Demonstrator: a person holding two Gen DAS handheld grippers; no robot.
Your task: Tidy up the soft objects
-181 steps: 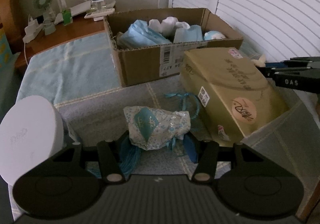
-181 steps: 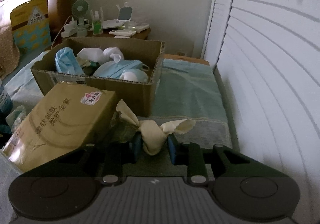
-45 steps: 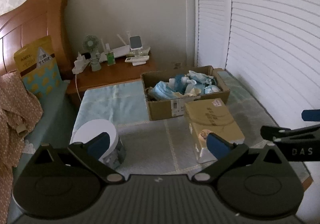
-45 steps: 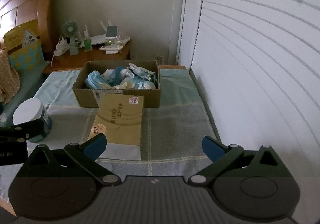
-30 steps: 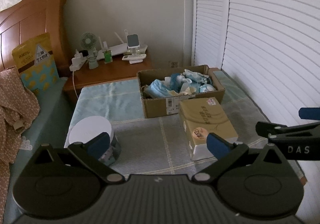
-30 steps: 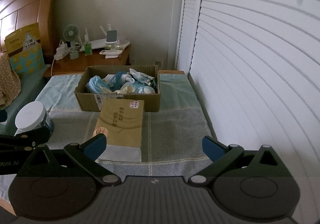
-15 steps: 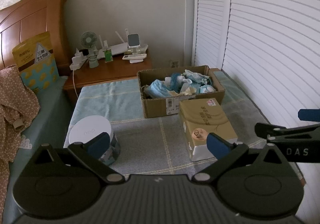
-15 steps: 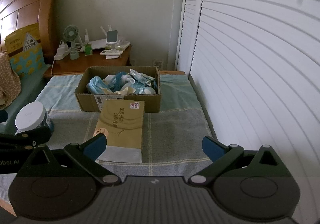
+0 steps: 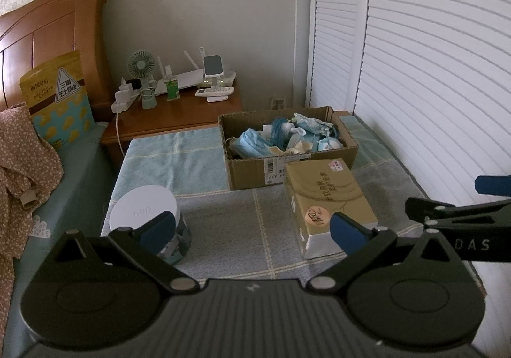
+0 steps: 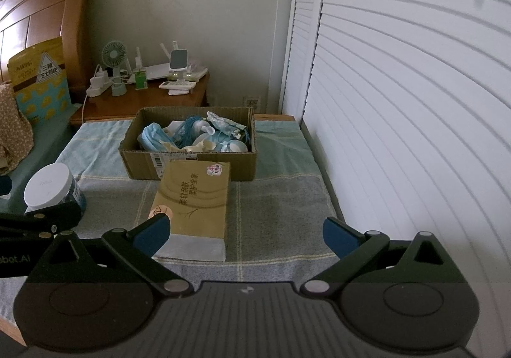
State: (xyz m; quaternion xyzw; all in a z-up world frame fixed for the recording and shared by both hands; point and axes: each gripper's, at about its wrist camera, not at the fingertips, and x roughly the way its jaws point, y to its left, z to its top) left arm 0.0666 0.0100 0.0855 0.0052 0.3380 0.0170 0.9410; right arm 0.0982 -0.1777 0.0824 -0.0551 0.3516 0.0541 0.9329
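Soft objects [image 9: 289,137] heaped in the cardboard box [image 9: 319,168] at frame centre, tan tissue pack [image 9: 325,198] just below, both pouches gone from the cloth since six seconds ago, left gripper [image 9: 252,230] and right gripper [image 10: 244,232] now spread wide, empty, pulled back.

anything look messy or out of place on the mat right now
Nothing spilled or damaged. The soft items sit heaped inside the cardboard box, some poking above its rim. The tan tissue pack lies slightly askew against the box front.
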